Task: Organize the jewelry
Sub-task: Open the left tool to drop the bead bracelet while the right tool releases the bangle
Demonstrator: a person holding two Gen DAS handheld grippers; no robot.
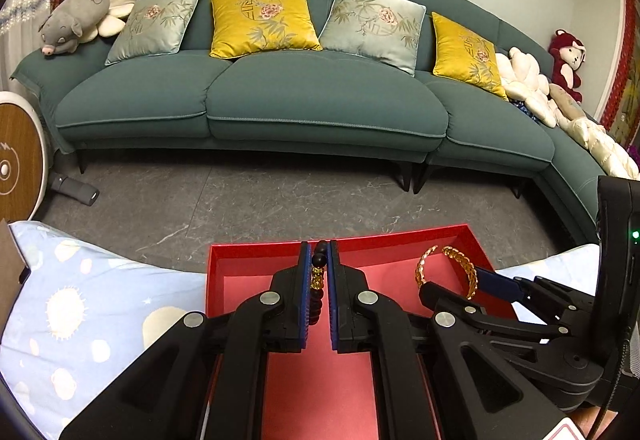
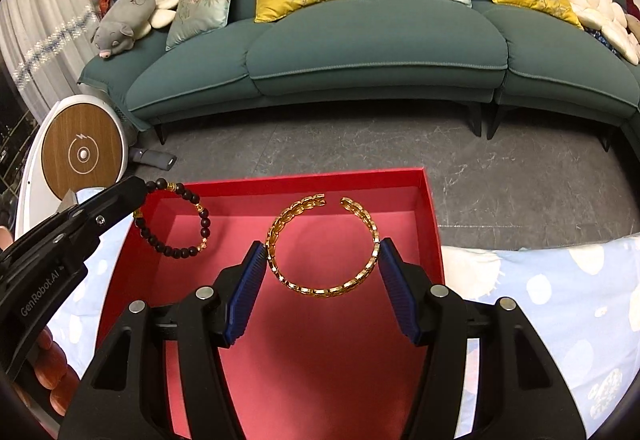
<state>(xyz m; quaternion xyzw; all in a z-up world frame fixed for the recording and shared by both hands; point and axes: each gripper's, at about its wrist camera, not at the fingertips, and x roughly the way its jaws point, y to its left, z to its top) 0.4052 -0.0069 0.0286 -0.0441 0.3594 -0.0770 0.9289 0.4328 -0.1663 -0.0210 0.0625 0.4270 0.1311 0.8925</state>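
Observation:
A shallow red box (image 1: 256, 246) lies on a blue patterned cloth, seen below both grippers. My left gripper (image 1: 319, 246) is shut on a bracelet of dark beads with gold ones (image 1: 319, 282), held over the box's left part. In the right wrist view that bead bracelet (image 2: 202, 217) hangs from the left gripper (image 2: 138, 187) above the red box (image 2: 304, 179). My right gripper (image 2: 322, 244) is shut on an open gold chain bangle (image 2: 320, 290), its blue pads (image 2: 250, 288) pressing both sides above the box floor. The left wrist view shows the gold bangle (image 1: 470, 272) in the right gripper (image 1: 460, 282).
The pale blue cloth (image 2: 552, 304) with white shapes spreads on both sides of the box. Beyond it is grey marbled floor (image 1: 248, 195), then a long teal sofa (image 1: 320, 95) with cushions and plush toys. A round wooden disc device (image 2: 82, 151) stands at the left.

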